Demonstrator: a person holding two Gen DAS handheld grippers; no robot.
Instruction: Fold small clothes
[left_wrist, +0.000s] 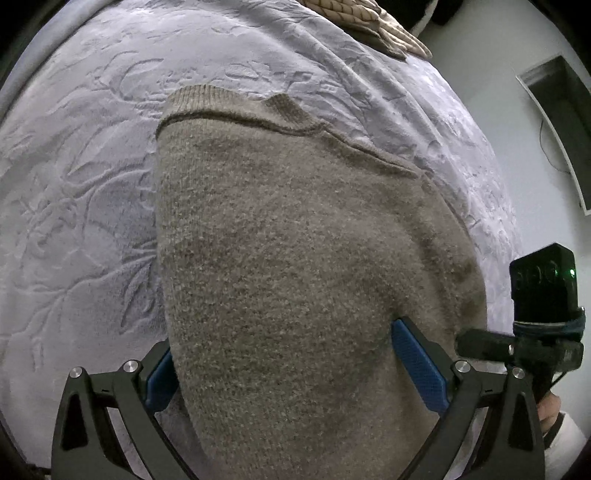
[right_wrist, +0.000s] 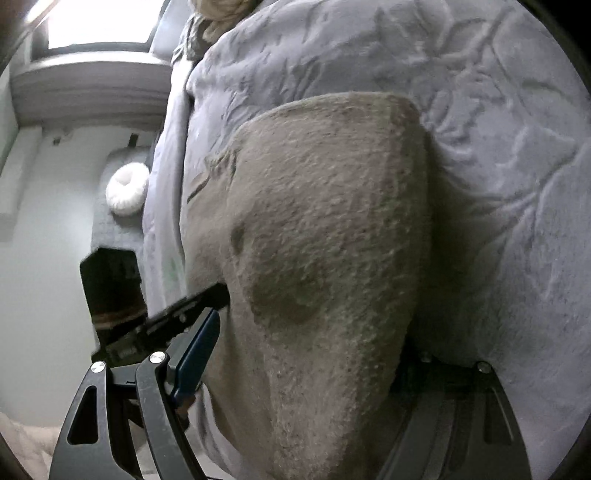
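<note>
The left gripper (left_wrist: 291, 373) has its blue-padded fingers (left_wrist: 419, 363) spread wide, with a thick fold of the fuzzy grey-brown knitted sweater (left_wrist: 295, 240) filling the whole gap between them. The pads press against the bunched wool on both sides, so this reads as a wide grip on the garment, not empty open jaws. The right gripper (right_wrist: 306, 373) looks much the same from its own camera: one blue pad (right_wrist: 195, 354) lies along the left side of the fold, the other finger is hidden behind the cloth, and the sweater fills the space between. It appears to be held there too, though the hidden pad makes that less sure.

Beyond the grippers, the sweater drapes away onto the pale lilac embossed fleece blanket (left_wrist: 92, 184) covering the bed. Its far part lies flat, with the ribbed hem (left_wrist: 207, 99) showing as a double edge at the top. A beige cable-knit garment (left_wrist: 369, 22) sits well apart at the far edge of the bed.

My judgement is that a fold is being carried over and laid down. To do it well, keep both grippers level with each other so the held edge stays straight, bring it down squarely onto the ribbed hem, and release only once the wool rests on the layer beneath. Thick knit springs back, so set it low before letting go.
</note>
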